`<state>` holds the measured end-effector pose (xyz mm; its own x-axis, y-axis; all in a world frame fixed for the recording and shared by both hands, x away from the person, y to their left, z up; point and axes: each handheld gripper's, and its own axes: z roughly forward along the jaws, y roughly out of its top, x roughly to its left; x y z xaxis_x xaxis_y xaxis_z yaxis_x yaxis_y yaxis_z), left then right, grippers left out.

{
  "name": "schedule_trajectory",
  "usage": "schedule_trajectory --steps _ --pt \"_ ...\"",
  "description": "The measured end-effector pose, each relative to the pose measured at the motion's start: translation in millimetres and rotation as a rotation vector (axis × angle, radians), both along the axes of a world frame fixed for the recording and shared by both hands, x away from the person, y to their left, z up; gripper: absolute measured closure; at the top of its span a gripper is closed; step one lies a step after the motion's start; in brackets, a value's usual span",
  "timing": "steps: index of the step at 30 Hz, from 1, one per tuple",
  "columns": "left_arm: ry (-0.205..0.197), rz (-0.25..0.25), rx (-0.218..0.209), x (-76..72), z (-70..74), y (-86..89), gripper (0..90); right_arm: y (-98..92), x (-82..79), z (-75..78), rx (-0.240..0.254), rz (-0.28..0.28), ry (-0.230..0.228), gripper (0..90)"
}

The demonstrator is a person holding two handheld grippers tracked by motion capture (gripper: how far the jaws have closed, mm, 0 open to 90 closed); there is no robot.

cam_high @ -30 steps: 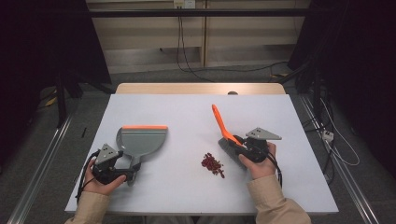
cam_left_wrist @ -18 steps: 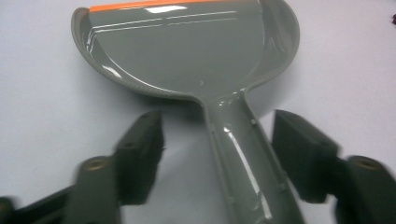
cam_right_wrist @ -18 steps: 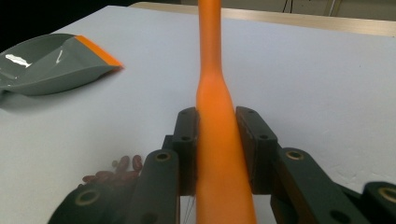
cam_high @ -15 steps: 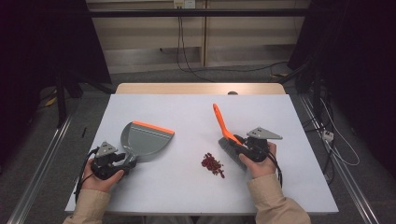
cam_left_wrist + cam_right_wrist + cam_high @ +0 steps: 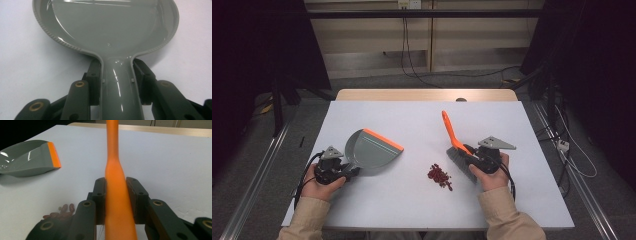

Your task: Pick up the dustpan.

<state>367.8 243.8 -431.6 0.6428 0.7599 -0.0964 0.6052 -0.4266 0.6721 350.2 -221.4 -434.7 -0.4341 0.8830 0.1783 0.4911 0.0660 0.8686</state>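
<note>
Between left gripper pads: dustpan handle, jaws just closed on it; light, stiff, slippery plastic. Right gripper clamps brush handle; beans near.

The left gripper, its jaws just closing, clamps the grey dustpan handle above the white table.

Dustpan: glossy grey plastic, ribbed rim, orange lip. Brush handle: smooth orange plastic. Table: matt white top, wooden far edge. Gripper jaws: matt black.
</note>
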Motion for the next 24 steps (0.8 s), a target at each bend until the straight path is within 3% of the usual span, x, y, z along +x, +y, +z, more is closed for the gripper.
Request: schedule_trajectory --steps 5,15,18,24 --pt "-0.01 -0.067 -0.028 -7.5 9.4 -0.4 63.1 0.3 0.6 -0.3 0.009 -0.006 0.001 71.1" --pt "0.002 -0.299 -0.022 -31.1 14.2 -24.8 63.1 2.4 -1.6 1.4 -0.008 -0.01 -0.004 71.2" --pt "0.015 -0.339 -0.03 -36.5 14.1 -33.6 63.0 4.1 -2.6 1.9 -0.031 -0.002 -0.014 71.1" --pt "0.033 -0.415 -0.006 -42.3 11.0 -44.4 63.0 6.3 -4.7 2.1 -0.052 0.006 -0.021 71.0"
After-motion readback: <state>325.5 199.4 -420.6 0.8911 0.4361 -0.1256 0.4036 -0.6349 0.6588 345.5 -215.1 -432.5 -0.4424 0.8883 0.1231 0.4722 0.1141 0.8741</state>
